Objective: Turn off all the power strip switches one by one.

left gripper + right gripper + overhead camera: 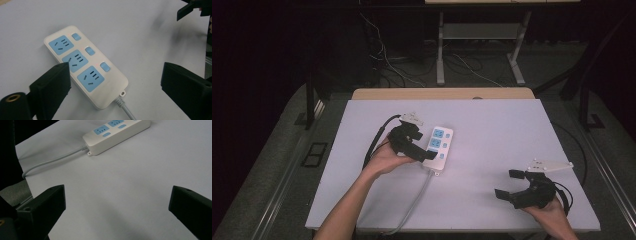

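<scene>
A white power strip (439,145) with three blue sockets and three blue switches lies left of the table's middle. Its grey cable (419,197) runs off toward the front edge. My left gripper (424,144) is open and hovers at the strip's left side. In the left gripper view its jaws straddle the power strip (110,87) without touching it; the left gripper (115,75) holds nothing. My right gripper (508,184) is open and empty near the front right corner. In the right gripper view the right gripper (115,202) points across bare tabletop at the power strip (117,135) and its cable (50,162).
The white tabletop (492,130) has a wooden strip (442,93) along its back edge. Beyond it stand a desk frame's legs (440,55) with loose cables (387,65) on the floor. A black jaw of the right gripper (187,10) shows farther off in the left gripper view.
</scene>
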